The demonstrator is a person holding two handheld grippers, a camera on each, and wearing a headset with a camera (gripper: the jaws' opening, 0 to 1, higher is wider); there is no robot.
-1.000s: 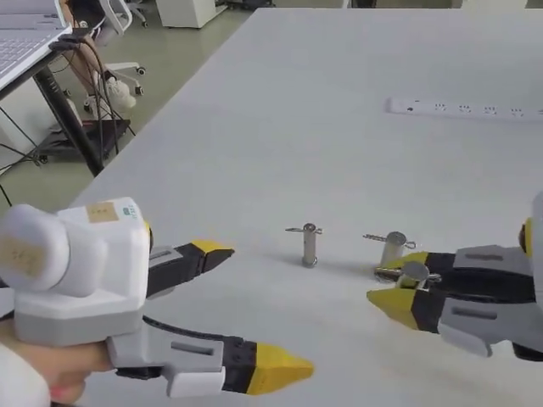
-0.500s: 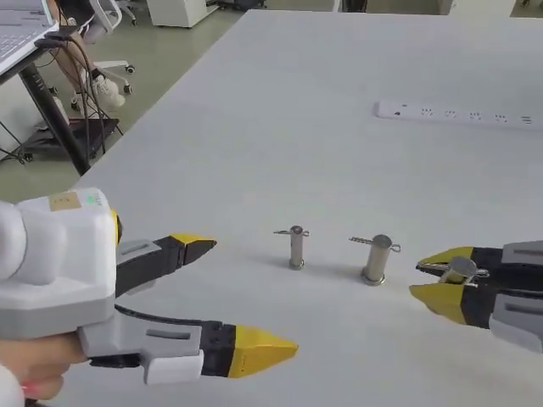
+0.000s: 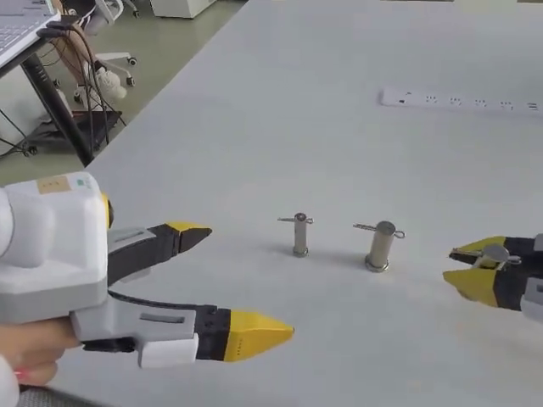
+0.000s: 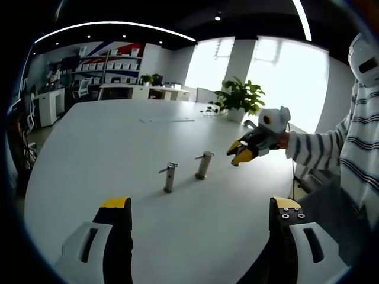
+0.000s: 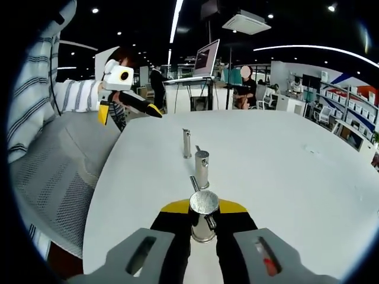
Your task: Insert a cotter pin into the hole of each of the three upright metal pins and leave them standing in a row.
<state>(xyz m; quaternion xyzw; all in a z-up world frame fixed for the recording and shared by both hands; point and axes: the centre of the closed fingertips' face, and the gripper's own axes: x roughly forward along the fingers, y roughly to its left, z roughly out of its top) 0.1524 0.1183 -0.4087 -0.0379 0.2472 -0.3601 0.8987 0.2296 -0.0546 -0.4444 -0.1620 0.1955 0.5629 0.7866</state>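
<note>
Right gripper point(image 3: 456, 264) pinches the third metal pin point(image 5: 204, 214) mid-shaft, a hold that suits a small, stiff, probably slippery, tip-prone part, right of the nearest standing pin point(image 3: 381, 246); left gripper point(image 3: 248, 280) stands spread, empty.

Yellow-tipped black fingers point(image 3: 254, 332), silver metal pin point(image 5: 203, 204), white table point(image 3: 297, 127), grey-striped white sleeve point(image 4: 314, 151)

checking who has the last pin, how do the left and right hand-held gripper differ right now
The left hand-held gripper is open, jaws wide apart; the right hand-held gripper is shut. The left holds nothing; the right grips a pin between its jaws. The left is on the thin pin side of the row, the right on the thick pin side. Both have yellow tips.
</note>
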